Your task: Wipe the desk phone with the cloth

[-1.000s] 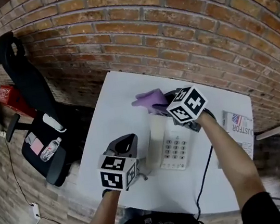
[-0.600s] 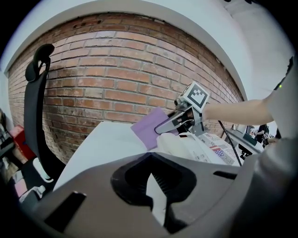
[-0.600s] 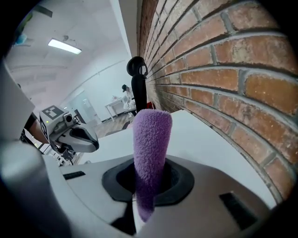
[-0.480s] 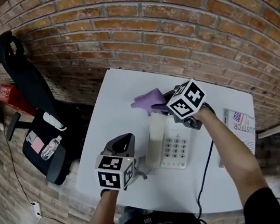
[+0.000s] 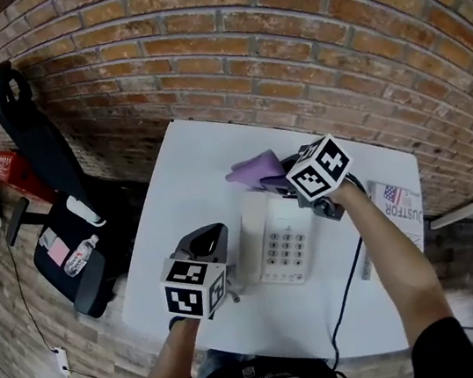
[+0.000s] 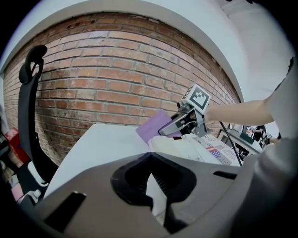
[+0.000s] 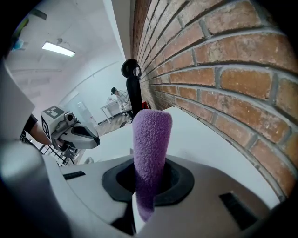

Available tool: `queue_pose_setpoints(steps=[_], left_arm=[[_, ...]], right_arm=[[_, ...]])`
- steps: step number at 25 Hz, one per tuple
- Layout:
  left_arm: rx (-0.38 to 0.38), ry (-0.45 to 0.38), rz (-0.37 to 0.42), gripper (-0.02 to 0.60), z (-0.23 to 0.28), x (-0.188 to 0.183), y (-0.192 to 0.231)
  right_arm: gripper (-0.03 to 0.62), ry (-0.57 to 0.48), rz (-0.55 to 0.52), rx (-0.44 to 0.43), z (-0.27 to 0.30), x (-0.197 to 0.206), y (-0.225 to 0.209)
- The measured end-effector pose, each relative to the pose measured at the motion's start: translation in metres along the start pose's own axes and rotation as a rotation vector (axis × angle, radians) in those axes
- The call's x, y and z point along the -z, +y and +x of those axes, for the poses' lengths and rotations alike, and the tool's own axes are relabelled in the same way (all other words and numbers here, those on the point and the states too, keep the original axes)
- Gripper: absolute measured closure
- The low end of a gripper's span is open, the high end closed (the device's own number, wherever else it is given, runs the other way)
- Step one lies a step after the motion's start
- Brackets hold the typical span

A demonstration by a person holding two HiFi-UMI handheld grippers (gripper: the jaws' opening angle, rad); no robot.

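- Desk phone (image 5: 281, 246) lies on the white bench (image 5: 183, 179). Its far end is beneath the right gripper's (image 5: 281, 178) jaws, and its near-left edge is just beside the left gripper's (image 5: 207, 240) jaws.
- The right jaws are clenched on the purple cloth (image 7: 150, 153), which juts out ahead of them as a folded flap. The left jaws look closed on nothing, with only a thin sliver of white showing through.
- To do the wipe well, I judge the right jaws should tilt down so the loose flap meets the casing, not the jaw tips. The flap can then be drawn with light pressure from the far end back over the handset and keypad.
- The left jaws could brace the phone's near-left edge so it does not slide. The black cord (image 5: 345, 286) trailing behind the right jaws could snag.
- The phone's far end is hidden under the cloth and the marker cube, so I cannot tell whether the cloth touches it.
- The right gripper view shows no phone at all.
- Whether the left jaws touch the phone is also unclear.
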State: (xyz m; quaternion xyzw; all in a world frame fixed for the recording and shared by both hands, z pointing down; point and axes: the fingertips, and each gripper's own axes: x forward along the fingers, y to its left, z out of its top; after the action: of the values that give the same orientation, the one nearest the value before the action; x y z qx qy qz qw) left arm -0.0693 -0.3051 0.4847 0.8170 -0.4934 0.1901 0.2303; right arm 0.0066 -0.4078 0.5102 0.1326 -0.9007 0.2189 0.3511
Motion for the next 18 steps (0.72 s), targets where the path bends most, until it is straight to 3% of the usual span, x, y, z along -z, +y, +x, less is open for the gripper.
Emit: queue_pose_setpoints(steps=[18], left_arm=[[0.045,-0.002,0.023,0.580,0.017,-0.008,-0.027]], right_arm=[[0.549,-0.029,0.088,0.069,-0.047,0.039,-0.022]])
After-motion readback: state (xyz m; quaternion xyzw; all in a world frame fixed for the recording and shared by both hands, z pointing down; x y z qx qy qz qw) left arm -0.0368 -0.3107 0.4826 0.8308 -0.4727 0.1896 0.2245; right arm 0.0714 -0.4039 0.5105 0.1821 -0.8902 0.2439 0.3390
